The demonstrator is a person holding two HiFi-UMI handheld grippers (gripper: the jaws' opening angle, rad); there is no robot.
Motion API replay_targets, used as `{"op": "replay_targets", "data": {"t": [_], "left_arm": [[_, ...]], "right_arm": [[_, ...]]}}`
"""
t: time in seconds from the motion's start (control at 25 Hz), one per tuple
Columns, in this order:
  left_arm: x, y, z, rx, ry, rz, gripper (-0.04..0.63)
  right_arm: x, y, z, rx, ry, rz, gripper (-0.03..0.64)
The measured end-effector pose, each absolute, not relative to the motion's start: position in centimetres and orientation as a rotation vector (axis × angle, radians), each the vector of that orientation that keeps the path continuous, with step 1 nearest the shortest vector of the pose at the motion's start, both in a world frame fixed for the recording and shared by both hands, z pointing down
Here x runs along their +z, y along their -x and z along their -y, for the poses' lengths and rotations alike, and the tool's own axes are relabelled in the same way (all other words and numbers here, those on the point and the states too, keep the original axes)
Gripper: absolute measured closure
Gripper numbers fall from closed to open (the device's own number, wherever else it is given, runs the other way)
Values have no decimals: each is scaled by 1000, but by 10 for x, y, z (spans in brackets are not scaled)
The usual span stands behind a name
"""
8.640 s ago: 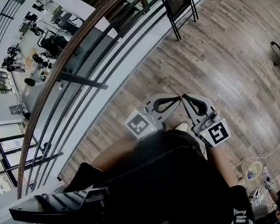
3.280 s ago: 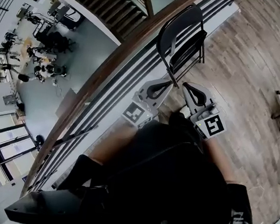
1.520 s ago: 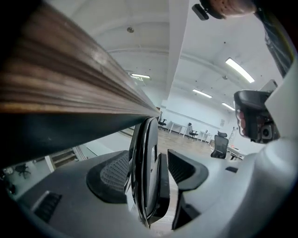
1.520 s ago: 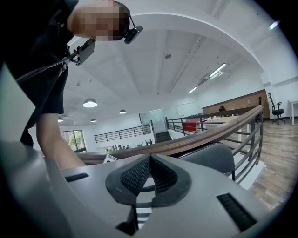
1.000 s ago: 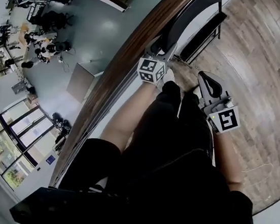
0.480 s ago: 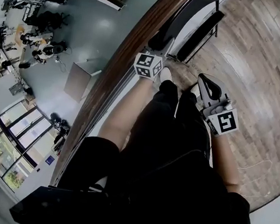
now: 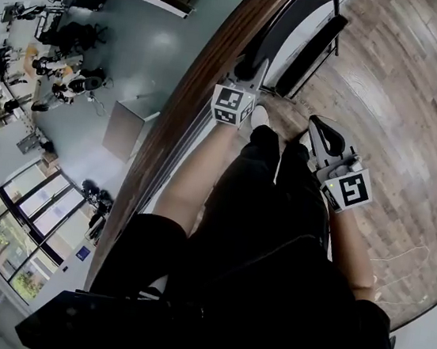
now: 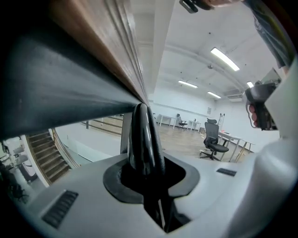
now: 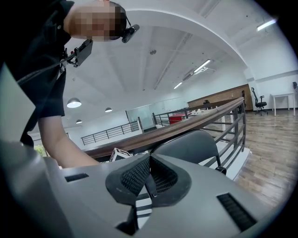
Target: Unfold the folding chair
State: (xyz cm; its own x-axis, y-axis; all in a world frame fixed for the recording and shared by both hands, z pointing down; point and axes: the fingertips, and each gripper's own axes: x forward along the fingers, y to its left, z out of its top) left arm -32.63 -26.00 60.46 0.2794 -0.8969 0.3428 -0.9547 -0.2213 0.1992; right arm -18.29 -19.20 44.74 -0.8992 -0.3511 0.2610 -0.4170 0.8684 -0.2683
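wood-plank floor (image 7: 388,96) runs along a railing with a brown handrail (image 7: 216,74), and beyond the rail the view drops to a lower level. the folding chair (image 7: 311,50) is folded flat and leans upright against that railing, just ahead of the person's feet.

the left gripper (image 7: 252,72) reaches up to the chair's back. its jaws have just been closing, and its own view shows a glossy black top tube (image 8: 144,132) of the chair's frame standing between the pads, which look pressed onto it from both sides. so the chair seems to be caught by its upper edge, right under the handrail (image 8: 88,51).

the right gripper (image 7: 318,125) hangs by the person's right leg, well apart from the chair. its jaws (image 9: 148,179) are fully together with nothing between them, and the chair's rounded backrest (image 9: 191,146) shows beyond.

judging from this, the grasp is made but the unfolding is not begun. the likely next step is to draw the chair off the railing and free the seat.
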Motion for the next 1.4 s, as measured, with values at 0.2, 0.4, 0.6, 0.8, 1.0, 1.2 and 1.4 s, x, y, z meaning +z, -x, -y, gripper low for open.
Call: {"op": "replay_targets", "data": {"t": [0.2, 0.4, 0.6, 0.8, 1.0, 1.2, 1.4], "left_arm": [[601, 317, 258, 250, -2238, 1669, 515], [597, 298, 256, 265, -2279, 1636, 522], [593, 274, 248, 265, -2301, 1604, 529], [583, 256, 241, 228, -2246, 1625, 537], [577, 234, 236, 251, -2254, 1631, 537], [569, 224, 230, 253, -2243, 1644, 538], [568, 212, 227, 252, -2254, 1635, 537]], "right_arm": [[451, 178, 190, 488, -606, 2833, 609], [451, 175, 192, 515, -609, 2853, 609], [466, 164, 194, 550, -697, 2787, 609], [490, 138, 203, 705, -864, 2677, 609], [536, 126, 213, 872, -910, 2549, 609], [592, 124, 227, 1015, -994, 2383, 607], [653, 113, 246, 1129, -1109, 2195, 489]]}}
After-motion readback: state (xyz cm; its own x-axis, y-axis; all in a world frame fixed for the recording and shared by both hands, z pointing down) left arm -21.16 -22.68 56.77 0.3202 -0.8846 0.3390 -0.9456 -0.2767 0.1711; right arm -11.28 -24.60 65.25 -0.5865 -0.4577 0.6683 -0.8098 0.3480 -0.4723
